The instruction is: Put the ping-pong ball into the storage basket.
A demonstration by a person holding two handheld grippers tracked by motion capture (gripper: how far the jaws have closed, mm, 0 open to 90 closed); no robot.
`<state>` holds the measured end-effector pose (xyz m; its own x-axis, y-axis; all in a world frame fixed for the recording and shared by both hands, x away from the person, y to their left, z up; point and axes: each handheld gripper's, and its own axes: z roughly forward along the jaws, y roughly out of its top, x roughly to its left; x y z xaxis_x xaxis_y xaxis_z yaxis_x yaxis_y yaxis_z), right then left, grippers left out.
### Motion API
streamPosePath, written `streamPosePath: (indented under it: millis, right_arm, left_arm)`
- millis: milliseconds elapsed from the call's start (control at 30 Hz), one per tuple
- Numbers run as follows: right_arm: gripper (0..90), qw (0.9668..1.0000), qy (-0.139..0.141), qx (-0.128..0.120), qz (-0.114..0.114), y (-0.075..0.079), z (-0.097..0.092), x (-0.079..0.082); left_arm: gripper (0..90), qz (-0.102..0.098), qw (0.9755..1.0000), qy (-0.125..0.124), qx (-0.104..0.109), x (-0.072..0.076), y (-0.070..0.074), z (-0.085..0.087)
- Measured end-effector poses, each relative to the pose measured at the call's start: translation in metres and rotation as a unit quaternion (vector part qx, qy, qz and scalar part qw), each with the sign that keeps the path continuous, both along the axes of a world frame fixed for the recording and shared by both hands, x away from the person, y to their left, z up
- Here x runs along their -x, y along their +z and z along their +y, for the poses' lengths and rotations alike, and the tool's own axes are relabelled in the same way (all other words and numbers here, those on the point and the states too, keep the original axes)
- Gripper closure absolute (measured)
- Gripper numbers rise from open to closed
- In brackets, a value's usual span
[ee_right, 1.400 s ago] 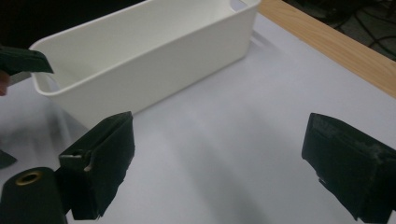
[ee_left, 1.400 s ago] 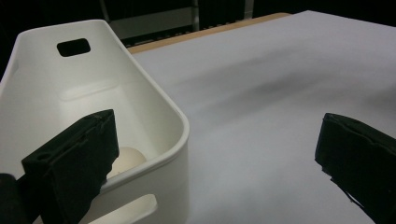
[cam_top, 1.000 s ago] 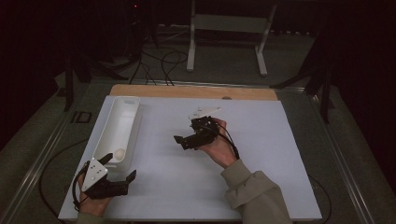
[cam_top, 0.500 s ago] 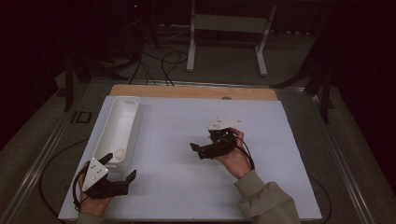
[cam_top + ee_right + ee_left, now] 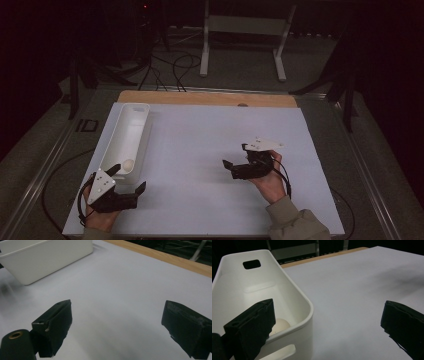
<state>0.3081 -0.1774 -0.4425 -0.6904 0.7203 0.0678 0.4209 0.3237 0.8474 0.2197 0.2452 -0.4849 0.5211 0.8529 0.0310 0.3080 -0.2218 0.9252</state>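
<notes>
Resting at seven o'clock on the table (image 5: pixel 210 130), the left gripper (image 5: pixel 128 179) spreads its jaws wide and empty beside the near end of the bin (image 5: pixel 131 111), where a pale ball (image 5: pixel 128 164) lies, seemingly already dropped in. The right gripper (image 5: pixel 235 159), jaws wide and empty too, sits at four o'clock. It has drawn back from nearer the centre toward the person, likely its job done.

Dim, dark surroundings, soft focus
</notes>
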Motion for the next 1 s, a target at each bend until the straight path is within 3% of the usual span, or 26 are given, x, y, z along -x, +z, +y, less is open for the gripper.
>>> streamPosePath:
  millis: [200, 400, 467, 533, 600, 700, 733, 1000]
  right_arm:
    - [9.2, 0.9998, -0.018, -0.010, -0.003, -0.008, -0.021, 0.007]
    - [9.4, 0.9976, -0.054, -0.036, -0.022, -0.020, -0.052, 0.018]
    - [9.4, 0.9962, -0.064, -0.044, -0.038, -0.025, -0.062, 0.025]
    - [9.4, 0.9957, -0.068, -0.046, -0.043, -0.026, -0.064, 0.027]
    - [9.3, 0.9937, -0.074, -0.054, -0.064, -0.030, -0.071, 0.035]
    - [9.4, 0.9930, -0.075, -0.057, -0.071, -0.031, -0.076, 0.039]
    - [9.4, 0.9916, -0.078, -0.061, -0.083, -0.032, -0.079, 0.042]
    - [9.3, 0.9867, -0.086, -0.083, -0.110, -0.030, -0.092, 0.056]
  left_arm:
    - [0.0, 0.003, 1.0000, 0.001, 0.004, -0.001, 0.001, 0.000]
    - [0.0, 0.006, 1.0000, 0.003, 0.007, -0.002, 0.001, 0.001]
    - [0.0, 0.006, 0.9999, 0.004, 0.010, -0.002, 0.001, 0.002]
    - [0.0, 0.007, 0.9999, 0.004, 0.011, -0.002, 0.001, 0.003]
    - [0.0, 0.007, 0.9999, 0.005, 0.013, -0.002, 0.001, 0.003]
    - [0.0, 0.007, 0.9998, 0.006, 0.015, -0.003, 0.001, 0.004]
    - [0.0, 0.007, 0.9998, 0.006, 0.015, -0.003, 0.001, 0.004]
    - [0.0, 0.007, 0.9997, 0.007, 0.022, -0.003, 0.001, 0.006]
